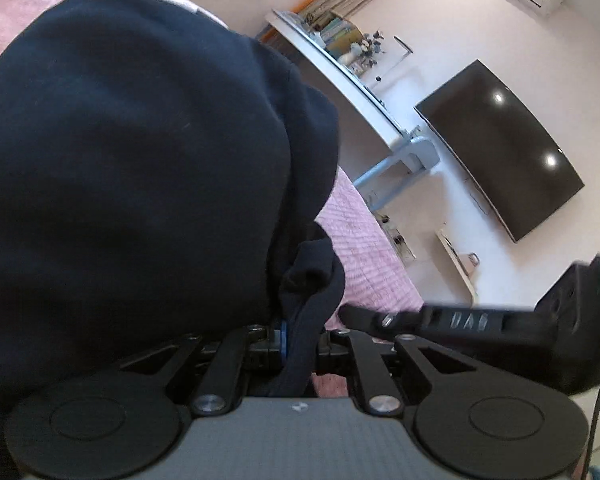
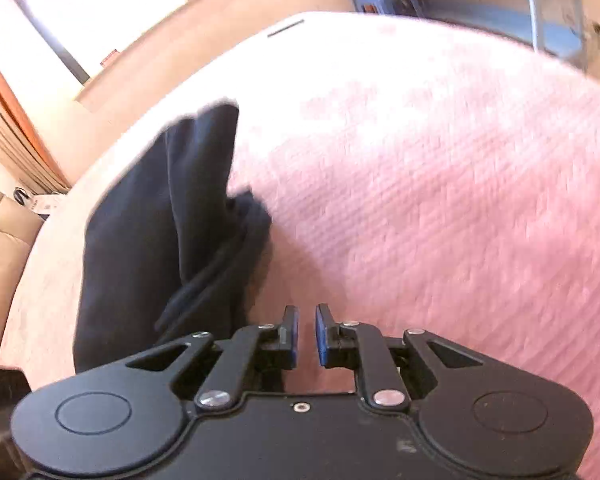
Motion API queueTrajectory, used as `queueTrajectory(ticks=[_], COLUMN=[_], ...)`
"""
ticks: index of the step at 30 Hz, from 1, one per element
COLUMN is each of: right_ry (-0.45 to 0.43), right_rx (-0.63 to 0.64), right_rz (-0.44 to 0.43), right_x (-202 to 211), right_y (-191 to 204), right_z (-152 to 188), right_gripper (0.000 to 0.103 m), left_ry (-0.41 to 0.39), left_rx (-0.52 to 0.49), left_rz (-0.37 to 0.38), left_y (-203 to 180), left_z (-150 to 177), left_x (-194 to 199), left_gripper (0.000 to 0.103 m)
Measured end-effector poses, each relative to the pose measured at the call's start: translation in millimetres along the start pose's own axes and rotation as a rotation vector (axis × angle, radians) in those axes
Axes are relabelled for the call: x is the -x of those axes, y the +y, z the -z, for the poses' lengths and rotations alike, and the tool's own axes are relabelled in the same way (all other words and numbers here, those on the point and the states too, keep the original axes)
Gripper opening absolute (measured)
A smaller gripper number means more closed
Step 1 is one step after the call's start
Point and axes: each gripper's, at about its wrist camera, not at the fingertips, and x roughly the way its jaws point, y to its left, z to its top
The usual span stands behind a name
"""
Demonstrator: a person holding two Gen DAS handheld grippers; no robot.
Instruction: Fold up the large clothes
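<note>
Left wrist view showed the left gripper (image 1: 300, 340) with its blue-padded fingers pinched on a bunched edge of the dark navy heavy-knit garment (image 1: 132, 152), most of which hung or draped as a large mass filling the left side of the picture, over the pink ribbed bedspread (image 1: 372, 256). The right gripper (image 1: 452, 320) crossed the lower right of that view, close alongside. Right wrist view: right gripper (image 2: 307, 336) fingers stood slightly apart with nothing between the pads, only bedspread (image 2: 440, 200) beneath; garment (image 2: 172, 232) lay in a long folded strip just to the left, toward the bed's left edge. Judged step: mid-fold, one side released, other edge carried by the left. Next move likely calls for laying the held edge flat in line with the strip, then the right regrasping a free corner.
</note>
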Motion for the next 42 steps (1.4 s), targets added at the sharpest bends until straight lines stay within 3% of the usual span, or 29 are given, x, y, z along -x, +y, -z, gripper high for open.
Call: queueTrajectory(ticks=[3,7,10,13,15,18,19,20,22,25,27,29,32,34,38,42], right_ry=[-0.05,-0.031,0.004,0.026,0.023,0.006,0.006,0.008,0.016,0.016,0.015,0.066,0.143,0.149,0.092,0.032], right_rx=[0.038,0.08,0.108,0.103,0.095,0.137,0.158,0.183,0.252,0.404,0.518,0.57,0.585,0.579,0.543,0.54], right_rz=[-0.021,-0.068,-0.099,-0.096,-0.091,-0.069,-0.069,-0.081,-0.14,-0.185,-0.172,-0.179,-0.048,0.022,0.033,0.033], right_x=[-1,-16,-29,-41,-39,-29,-29,-27,-25,-35,-62,-103,-174,-206,-181,-108], right_y=[10,24,33,37,35,35,37,41,54,92,118,135,135,125,124,111], right_z=[-29,-52,-50,-48,-52,-63,-65,-71,-85,-101,-103,-102,-93,-86,-101,-100], right_gripper=[0.024,0.024,0.024,0.024,0.024,0.026,0.026,0.026,0.026,0.026,0.026,0.018,0.016,0.016,0.015,0.019], left_ry=[-0.091,-0.198,-0.253,-0.133,-0.07,-0.053,-0.049,-0.048,-0.043,-0.034,-0.033,-0.022,0.011,0.073,0.143,0.075], left_rx=[0.017,0.052,0.065,0.023,-0.013,-0.055,-0.09,-0.11,-0.112,-0.112,-0.086,-0.064,-0.062,-0.043,-0.085,-0.103], left_rz=[0.007,-0.019,-0.078,-0.122,-0.207,-0.257,-0.264,-0.237,-0.16,-0.127,-0.117,-0.081,-0.051,-0.019,-0.009,-0.002], left_y=[-6,-3,2,3,1,-4,-12,-20,-23,-21,-18,-16,-12,-6,-7,-10], left_z=[-19,-19,-16,-17,-12,0,2,-3,3,8,10,10,15,24,40,23], left_x=[14,51,80,61,33,5,2,-1,14,28,32,37,45,44,57,83], left_gripper=[0.012,0.012,0.012,0.013,0.014,0.015,0.022,0.036,0.046,0.045,0.043,0.043,0.042,0.031,0.029,0.031])
